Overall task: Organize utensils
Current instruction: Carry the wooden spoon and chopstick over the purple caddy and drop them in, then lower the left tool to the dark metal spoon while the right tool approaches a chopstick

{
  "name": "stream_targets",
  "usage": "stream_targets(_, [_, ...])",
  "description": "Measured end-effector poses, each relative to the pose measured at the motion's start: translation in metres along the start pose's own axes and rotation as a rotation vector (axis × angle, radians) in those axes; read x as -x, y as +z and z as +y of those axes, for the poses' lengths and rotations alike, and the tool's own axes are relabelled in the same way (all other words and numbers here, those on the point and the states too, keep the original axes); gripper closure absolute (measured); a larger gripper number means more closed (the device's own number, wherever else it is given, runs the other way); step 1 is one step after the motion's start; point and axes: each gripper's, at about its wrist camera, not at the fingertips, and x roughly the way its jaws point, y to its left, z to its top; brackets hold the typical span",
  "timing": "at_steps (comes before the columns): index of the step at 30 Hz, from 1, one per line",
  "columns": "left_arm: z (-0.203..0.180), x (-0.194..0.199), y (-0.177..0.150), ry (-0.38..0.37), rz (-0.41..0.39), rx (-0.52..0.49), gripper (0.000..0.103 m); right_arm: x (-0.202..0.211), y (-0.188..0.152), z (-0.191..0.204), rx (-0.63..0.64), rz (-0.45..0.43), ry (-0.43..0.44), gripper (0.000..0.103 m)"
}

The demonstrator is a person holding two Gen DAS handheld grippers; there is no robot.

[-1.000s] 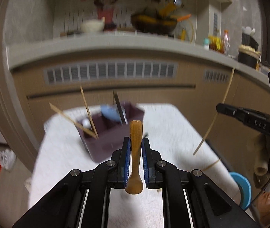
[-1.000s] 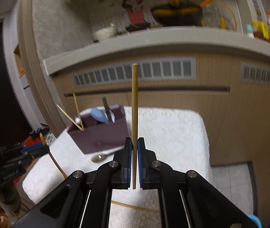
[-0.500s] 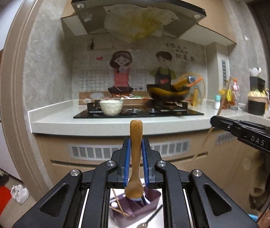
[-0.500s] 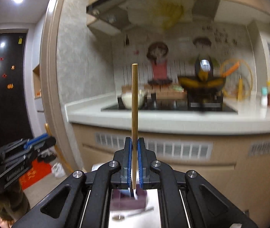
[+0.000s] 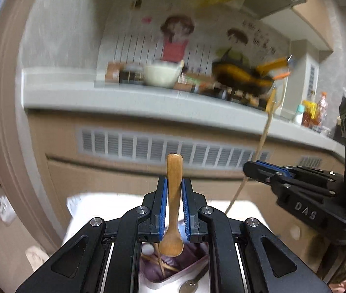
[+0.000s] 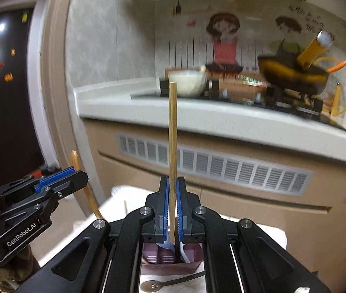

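Both tongs are loaded right now. The left gripper (image 5: 174, 202) has its blue pads pinched on a wooden spoon (image 5: 173, 205), handle sticking up past the fingertips and the bowl hanging down behind them, toward the camera. The right gripper (image 6: 172, 200) is squeezed tight on a single bamboo chopstick (image 6: 172, 141), which stands pretty much upright, most of its length poking well above the jaws. Directly below and just ahead of both sets of tongs sits the purple utensil holder (image 5: 173, 274) on a white towel (image 5: 85, 202). Through the left gripper's frame you can see a couple of chopsticks crossed inside it plus something round and white; through the right one it looks like a blue spoon (image 6: 166, 245) is in there, though it's mostly hidden. A metal spoon (image 5: 190, 285) lies on the towel right beside the holder, on the near side. From the left camera the right gripper shows up off to the right with its chopstick slanting up, and from the right camera the left one is off to the left. Background is a blurry kitchen counter (image 6: 221, 117) with a white bowl (image 6: 187, 83) and a wok (image 6: 292, 78).
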Motion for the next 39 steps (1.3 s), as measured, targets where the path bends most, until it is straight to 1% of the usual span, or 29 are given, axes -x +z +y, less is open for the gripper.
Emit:
stream_targets(4, [0.009, -0.046, -0.028, -0.018, 0.110, 0.011, 0.091, -0.053, -0.025, -0.001, -0.019, 0.125, 0.015, 0.097])
stream_targets(7, [0.014, -0.068, -0.044, -0.026, 0.162, 0.028, 0.090, -0.086, -0.047, -0.007, -0.062, 0.234, 0.045, 0.097])
stream_targets(10, [0.016, -0.083, -0.058, -0.025, 0.199, 0.035, 0.089, -0.110, -0.066, -0.011, -0.091, 0.325, 0.060, 0.097])
stream_targets(11, [0.016, -0.086, -0.062, -0.024, 0.207, 0.031, 0.089, -0.114, -0.070, -0.012, -0.098, 0.342, 0.066, 0.097])
stream_targets(12, [0.015, -0.088, -0.065, -0.022, 0.212, 0.027, 0.088, -0.120, -0.076, -0.014, -0.108, 0.368, 0.070, 0.097])
stream_targets(14, [0.013, -0.088, -0.069, -0.021, 0.217, 0.018, 0.079, -0.125, -0.084, -0.015, -0.106, 0.399, 0.061, 0.097])
stream_targets(15, [0.013, -0.088, -0.069, -0.020, 0.216, 0.015, 0.076, -0.127, -0.086, -0.016, -0.105, 0.409, 0.059, 0.096])
stream_targets(16, [0.012, -0.086, -0.070, -0.019, 0.215, 0.012, 0.072, -0.128, -0.090, -0.017, -0.106, 0.427, 0.058, 0.095])
stream_targets(17, [0.010, -0.084, -0.070, -0.019, 0.212, 0.006, 0.071, -0.127, -0.092, -0.018, -0.109, 0.440, 0.060, 0.089])
stream_targets(18, [0.008, -0.081, -0.072, -0.018, 0.207, 0.000, 0.071, -0.128, -0.093, -0.018, -0.114, 0.447, 0.060, 0.079])
stream_targets(20, [0.006, -0.076, -0.068, -0.019, 0.203, -0.007, 0.069, -0.123, -0.095, -0.021, -0.127, 0.446, 0.043, 0.067])
stream_targets(21, [0.004, -0.073, -0.068, -0.019, 0.198, -0.012, 0.068, -0.117, -0.096, -0.022, -0.128, 0.436, 0.037, 0.066])
stream_targets(23, [-0.001, -0.067, -0.066, -0.020, 0.189, -0.025, 0.063, -0.104, -0.095, -0.025, -0.121, 0.419, 0.029, 0.066])
stream_targets(25, [-0.007, -0.059, -0.065, -0.025, 0.177, -0.038, 0.059, -0.087, -0.096, -0.029, -0.119, 0.405, 0.025, 0.065])
stream_targets(26, [-0.009, -0.056, -0.064, -0.027, 0.172, -0.044, 0.058, -0.077, -0.098, -0.031, -0.119, 0.400, 0.021, 0.060])
stream_targets(27, [-0.014, -0.050, -0.065, -0.035, 0.164, -0.056, 0.057, -0.067, -0.101, -0.034, -0.120, 0.396, 0.012, 0.052])
stream_targets(29, [-0.020, -0.042, -0.066, -0.049, 0.158, -0.071, 0.056, -0.050, -0.107, -0.040, -0.122, 0.388, -0.006, 0.044])
stream_targets(31, [-0.029, -0.035, -0.070, -0.081, 0.167, -0.094, 0.056, -0.030, -0.121, -0.049, -0.122, 0.397, -0.035, 0.042])
stream_targets(34, [-0.045, -0.030, -0.086, -0.138, 0.202, -0.156, 0.056, -0.004, -0.150, -0.066, -0.135, 0.430, -0.084, 0.042])
stream_targets(36, [-0.060, -0.034, -0.103, -0.197, 0.261, -0.207, 0.056, 0.013, -0.174, -0.084, -0.165, 0.451, -0.129, 0.042])
stream_targets(37, [-0.066, -0.038, -0.111, -0.212, 0.288, -0.232, 0.056, 0.020, -0.184, -0.090, -0.187, 0.462, -0.144, 0.042])
stream_targets(39, [-0.079, -0.049, -0.129, -0.213, 0.341, -0.287, 0.055, 0.035, -0.212, -0.106, -0.250, 0.499, -0.170, 0.042])
